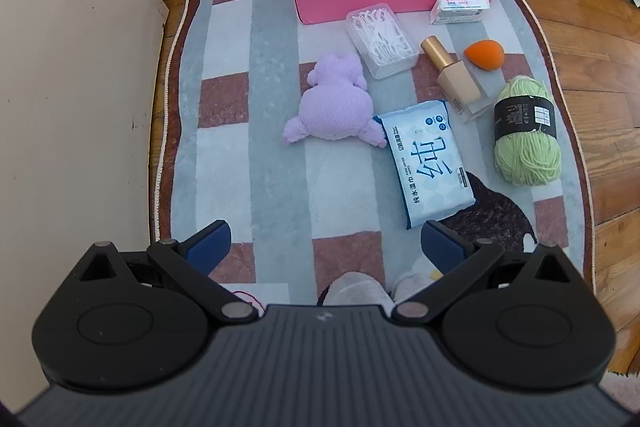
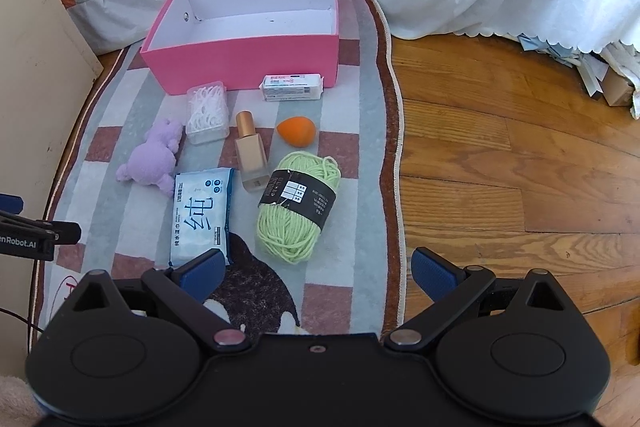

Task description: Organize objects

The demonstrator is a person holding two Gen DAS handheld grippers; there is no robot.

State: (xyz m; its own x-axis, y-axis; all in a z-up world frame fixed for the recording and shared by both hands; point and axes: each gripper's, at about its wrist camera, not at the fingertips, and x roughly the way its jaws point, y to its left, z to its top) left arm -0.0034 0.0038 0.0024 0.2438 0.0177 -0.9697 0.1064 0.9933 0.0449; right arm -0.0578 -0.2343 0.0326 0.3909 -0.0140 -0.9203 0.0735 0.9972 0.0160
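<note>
Beside the bed, a checked rug (image 2: 352, 155) carries seven loose items before an empty pink box (image 2: 244, 65); nothing is packed yet — left gripper (image 1: 324, 247) and right gripper (image 2: 316, 269) hover wide open, empty; next, descend onto the green yarn (image 2: 298, 203).

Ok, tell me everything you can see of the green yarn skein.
The green yarn skein is a soft, pale-green ball of loosely wound wool, wrapped round its middle by a black paper band with a white label and small print. A loose strand loops at its far end. It lies on its side on the striped rug, lengthwise tilted, near the rug's right edge. The foundation bottle sits just left of it; contact between them is unclear. Nothing holds it.
</note>
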